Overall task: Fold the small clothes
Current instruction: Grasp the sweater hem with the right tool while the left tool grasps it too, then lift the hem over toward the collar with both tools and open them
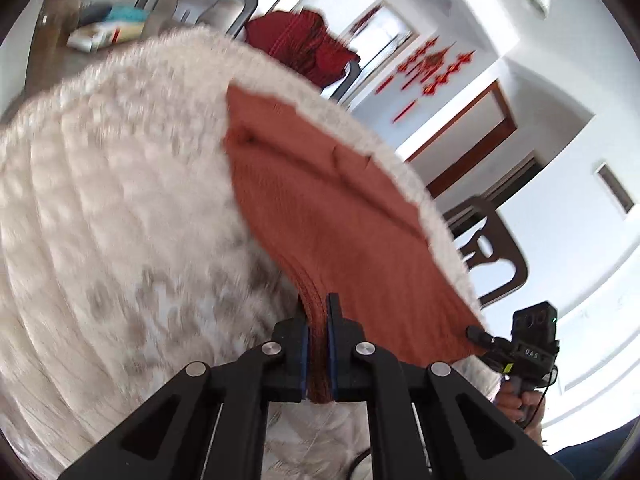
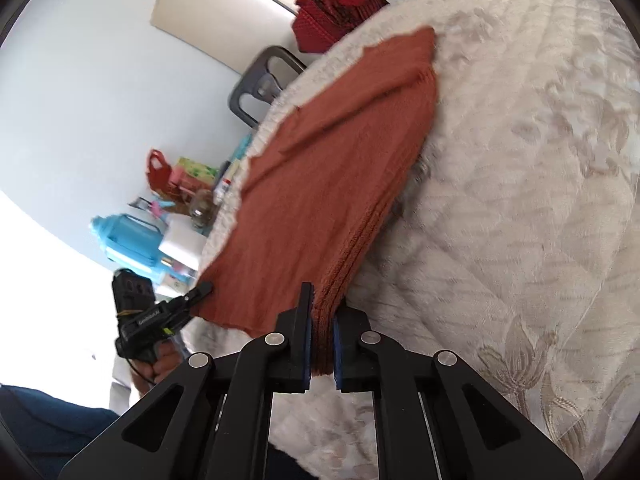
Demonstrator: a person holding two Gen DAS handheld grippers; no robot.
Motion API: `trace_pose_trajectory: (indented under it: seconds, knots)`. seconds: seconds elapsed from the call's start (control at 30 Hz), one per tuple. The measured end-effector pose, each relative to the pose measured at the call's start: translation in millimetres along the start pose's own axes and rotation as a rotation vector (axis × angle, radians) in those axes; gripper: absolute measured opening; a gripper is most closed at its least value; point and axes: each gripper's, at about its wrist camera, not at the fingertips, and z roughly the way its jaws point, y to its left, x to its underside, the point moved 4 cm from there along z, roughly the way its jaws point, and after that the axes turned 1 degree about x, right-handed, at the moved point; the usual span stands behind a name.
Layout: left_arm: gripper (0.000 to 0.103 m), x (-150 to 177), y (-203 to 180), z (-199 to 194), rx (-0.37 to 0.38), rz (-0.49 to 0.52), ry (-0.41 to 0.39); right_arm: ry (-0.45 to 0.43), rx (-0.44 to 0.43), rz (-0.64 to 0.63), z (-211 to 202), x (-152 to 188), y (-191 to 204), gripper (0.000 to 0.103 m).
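While your left gripper and right gripper each have their jaws clamped on a near corner of the rust-orange knitted garment, it stretches away across the cream quilted worktop, near its edge.

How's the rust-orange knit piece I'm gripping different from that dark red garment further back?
The rust-orange knit lies spread on the cream quilted cover; the dark red garment is bunched in a heap over a chair back beyond the cover. The orange one is plain, evenly coloured; the red one shows darker stripes. The left gripper and right gripper are each shut on the orange knit's near edge; nothing holds the red garment. Both are knitted and reddish.
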Motion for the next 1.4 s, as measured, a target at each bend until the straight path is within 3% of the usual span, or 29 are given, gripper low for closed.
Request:
trace_pose_trajectory:
  seconds: [0.23, 0.43, 0.63, 0.93, 1.07, 1.2, 1.4]
  knots:
    - [0.008, -53, -15, -11, 0.031, 0.058, -0.136, -0.137, -0.095, -0.076, -16, -42, 29, 0.007]
    - [0.008, -103, -18, 6, 0.014, 0.093, -0.217, -0.220, -0.082, -0.139, -10, -94, 40, 0.007]
    - [0.008, -148, -2, 44, -0.011, 0.055, -0.199, -0.264, -0.057, -0.111, 4, -144, 28, 0.007]
    - [0.008, -192, 25, 98, -0.049, -0.018, -0.160, -0.259, -0.033, -0.035, 39, -204, 1, 0.007]
    - [0.008, -202, 44, 121, -0.074, -0.075, -0.118, -0.244, -0.026, 0.005, 54, -220, -14, 0.007]
    - [0.008, -201, 68, 153, -0.134, -0.147, -0.020, -0.202, 0.009, 0.105, 76, -228, -43, 0.007]
    - [0.008, -204, 69, 168, -0.138, -0.153, 0.000, -0.180, 0.024, 0.203, 90, -232, -69, 0.008]
